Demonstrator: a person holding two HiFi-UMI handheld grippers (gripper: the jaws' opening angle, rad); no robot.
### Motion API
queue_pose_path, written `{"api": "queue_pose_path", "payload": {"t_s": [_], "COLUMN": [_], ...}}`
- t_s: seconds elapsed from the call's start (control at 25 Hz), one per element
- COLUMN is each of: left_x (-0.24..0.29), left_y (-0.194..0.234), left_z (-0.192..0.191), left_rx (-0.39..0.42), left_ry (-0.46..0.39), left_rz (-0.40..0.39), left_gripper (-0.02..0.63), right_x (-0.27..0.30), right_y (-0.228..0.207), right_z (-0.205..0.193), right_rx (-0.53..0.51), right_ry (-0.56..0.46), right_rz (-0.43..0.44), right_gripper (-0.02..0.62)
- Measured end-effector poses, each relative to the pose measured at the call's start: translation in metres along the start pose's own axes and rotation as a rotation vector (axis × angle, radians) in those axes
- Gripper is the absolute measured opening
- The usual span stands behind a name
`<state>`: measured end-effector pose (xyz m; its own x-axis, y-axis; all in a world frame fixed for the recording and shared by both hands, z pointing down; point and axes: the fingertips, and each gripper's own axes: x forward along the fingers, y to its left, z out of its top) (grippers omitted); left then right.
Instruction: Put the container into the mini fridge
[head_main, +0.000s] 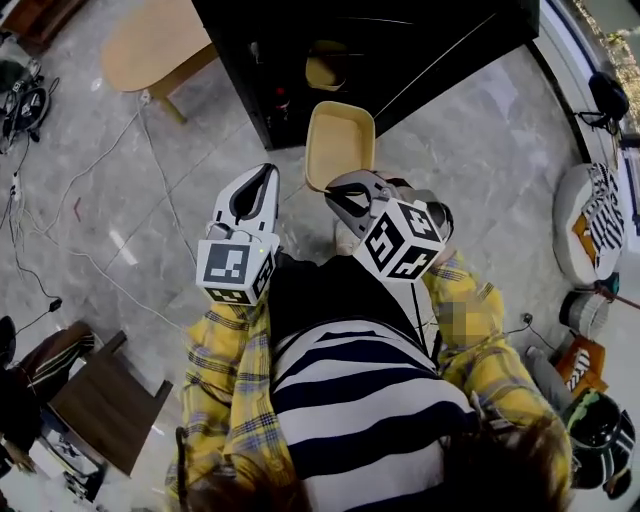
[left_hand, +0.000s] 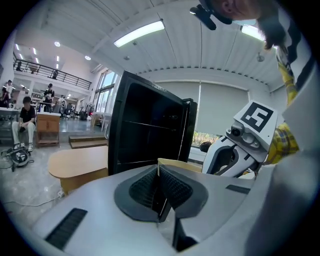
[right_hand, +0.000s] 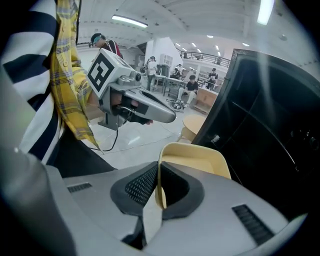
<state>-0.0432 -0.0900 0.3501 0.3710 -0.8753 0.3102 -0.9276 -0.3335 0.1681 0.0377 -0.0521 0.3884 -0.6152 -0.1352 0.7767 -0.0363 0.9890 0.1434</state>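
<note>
Closest to us, just ahead of our chest, the left hand-held gripper (head_main: 262, 178) points forward with its jaws pressed together and nothing between them. It hangs beside the load, apart from it and taking no part in the carry.

Just to its right, the right hand-held gripper (head_main: 337, 188) has its ribbed pads clamped on the near wall of the cream-yellow, rounded-rectangular plastic container (head_main: 340, 140). One pad is inside the rim and the other outside. The container juts out from the jaws like a shallow tray, open side up, held in the air above the grey marble floor (head_main: 470, 140). From what we can see, it looks empty.

Beyond it stands the black mini fridge (head_main: 400, 50), its front open and its dark shelves facing us. The container's far edge is near the opening but has not crossed it. A pale yellowish item sits on a shelf inside, though we cannot tell what it is.

We judge this to be the carrying step: the container is grasped and brought up to the fridge, but not yet placed. The next move calls for pushing the container level through the opening onto free shelf space, clear of what is already stored there. We should part the right jaws only once its base rests on the shelf. With a grip on one wall only, the far end may sag, so a slow, steady reach seems wise.
</note>
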Motion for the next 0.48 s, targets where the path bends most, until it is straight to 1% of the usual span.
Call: {"api": "queue_pose_path", "payload": {"t_s": [0.12,0.28,0.48], "left_x": [0.011,0.026,0.037], "left_y": [-0.002,0.003,0.008], "left_z": [-0.005,-0.013,-0.013], "left_rx": [0.003,-0.019,-0.040], "left_ry": [0.001,0.001,-0.013], "left_rz": [0.036,0.097,0.164], "left_gripper": [0.023,0.023,0.023], "right_x": [0.004,0.009,0.013], "right_y": [-0.012,-0.032,-0.057], "right_z": [-0.012,-0.028,-0.036], "right_rx": [-0.047,-0.118,-0.154], "right_ry": [0.005,0.025,0.012], "right_rz": [0.033,0.056,0.073], "right_gripper": [0.040,0.040,0.040]}}
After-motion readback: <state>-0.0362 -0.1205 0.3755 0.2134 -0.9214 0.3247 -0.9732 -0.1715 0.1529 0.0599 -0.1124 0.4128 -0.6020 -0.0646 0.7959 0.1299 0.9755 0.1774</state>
